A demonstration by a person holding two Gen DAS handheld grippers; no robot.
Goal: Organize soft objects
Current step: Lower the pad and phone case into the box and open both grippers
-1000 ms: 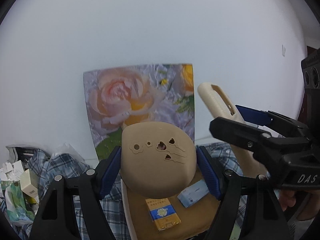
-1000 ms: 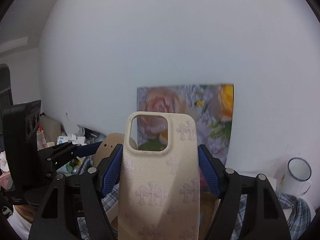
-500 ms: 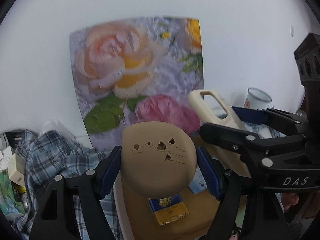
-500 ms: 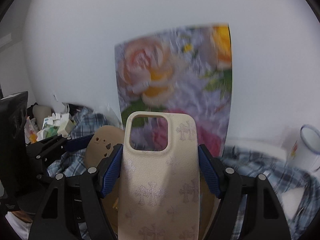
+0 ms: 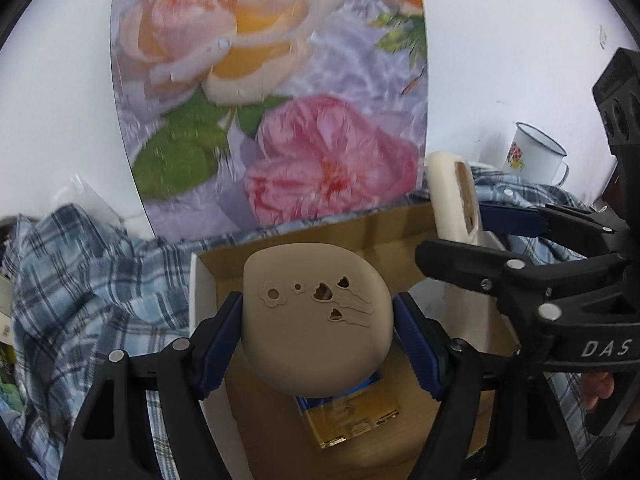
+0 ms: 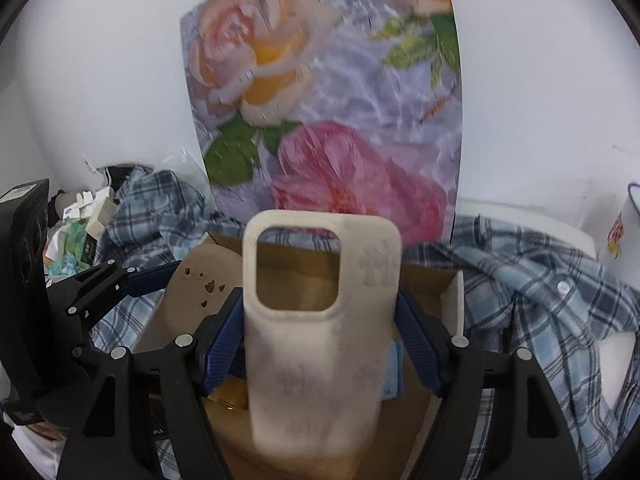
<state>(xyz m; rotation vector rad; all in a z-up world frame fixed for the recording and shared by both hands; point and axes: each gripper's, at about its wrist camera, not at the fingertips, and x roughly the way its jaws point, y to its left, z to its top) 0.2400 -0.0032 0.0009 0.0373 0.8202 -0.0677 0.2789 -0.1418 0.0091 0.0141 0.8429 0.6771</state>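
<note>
Both tongs have dropped and tipped downward since the earlier frames; the floral rose-print board (image 5: pixel 272 92) now fills the upper view and the open cardboard box (image 5: pixel 360 228) sits right below them. Left tongs (image 5: pixel 318 332) are clamped on the tan rounded silicone cover with heart and flower cut-outs (image 5: pixel 316 320), blue pads pressing both its sides, held above the box interior over a yellow-and-blue small pack (image 5: pixel 352 416) lying on the box floor. Right tongs (image 6: pixel 320 332) grip the cream phone case with faint cross pattern (image 6: pixel 320 340) by its edges, camera cut-out end pointing forward, also above the box. Blue plaid shirt (image 6: pixel 540 288) is bunched around the box on both sides. White enamel mug with flower print (image 5: pixel 534 152) stands at the back right, well apart.
</note>
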